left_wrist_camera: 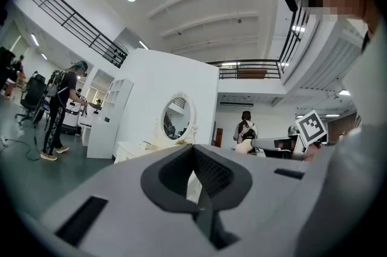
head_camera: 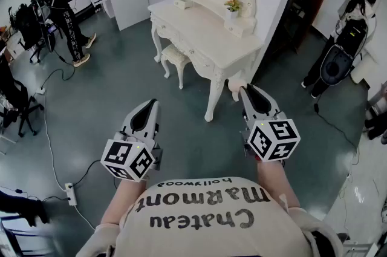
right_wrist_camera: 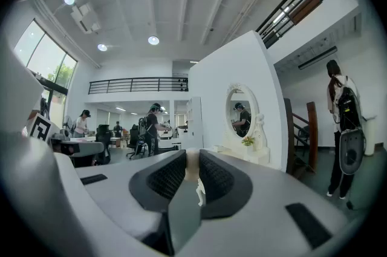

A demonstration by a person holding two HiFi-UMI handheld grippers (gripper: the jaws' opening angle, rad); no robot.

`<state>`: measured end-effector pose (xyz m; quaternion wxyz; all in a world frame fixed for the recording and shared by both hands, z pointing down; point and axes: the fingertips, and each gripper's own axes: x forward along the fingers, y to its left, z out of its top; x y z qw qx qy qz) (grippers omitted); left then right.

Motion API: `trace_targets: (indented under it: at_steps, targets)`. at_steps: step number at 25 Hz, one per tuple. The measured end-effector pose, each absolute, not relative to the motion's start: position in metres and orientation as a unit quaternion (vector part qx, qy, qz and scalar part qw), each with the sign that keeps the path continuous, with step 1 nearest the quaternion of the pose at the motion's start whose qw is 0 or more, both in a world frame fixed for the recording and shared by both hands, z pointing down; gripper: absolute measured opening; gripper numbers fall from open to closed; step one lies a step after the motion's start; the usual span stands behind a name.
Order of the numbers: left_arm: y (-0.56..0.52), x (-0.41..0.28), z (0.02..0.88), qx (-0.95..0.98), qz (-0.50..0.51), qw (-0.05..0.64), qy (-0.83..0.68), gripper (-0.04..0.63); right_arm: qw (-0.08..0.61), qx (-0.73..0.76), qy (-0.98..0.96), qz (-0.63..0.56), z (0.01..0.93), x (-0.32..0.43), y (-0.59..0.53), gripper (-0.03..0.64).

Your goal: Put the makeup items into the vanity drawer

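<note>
On the right gripper (head_camera: 243,91) the jaws pinch a slim, smooth beige tube (right_wrist_camera: 191,165) between ribbed dark pads (right_wrist_camera: 164,177); the left gripper (head_camera: 150,104) has its jaws closed and empty.

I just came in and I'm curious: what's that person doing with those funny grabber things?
A person holds a grabber in each hand and faces a white dressing table across the floor. The right gripper is pinching a small pinkish makeup thing at its tips. The left gripper is shut with nothing in it. The person has not reached the table, and its drawers look shut.
</note>
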<state>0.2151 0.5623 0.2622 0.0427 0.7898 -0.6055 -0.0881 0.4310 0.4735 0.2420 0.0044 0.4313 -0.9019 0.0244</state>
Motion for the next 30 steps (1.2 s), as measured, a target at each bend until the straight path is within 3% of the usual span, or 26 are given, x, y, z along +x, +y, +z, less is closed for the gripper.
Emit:
trace_targets:
  at_steps: [15, 30]
  targets:
    - [0.552, 0.186, 0.258, 0.794, -0.099, 0.048, -0.598, 0.008, 0.003, 0.432, -0.901, 0.026, 0.238, 0.402, 0.465, 0.086]
    - [0.571, 0.149, 0.311, 0.793, -0.085, 0.087, -0.596, 0.008, 0.008, 0.401, -0.914, 0.059, 0.28, 0.341, 0.479, 0.087]
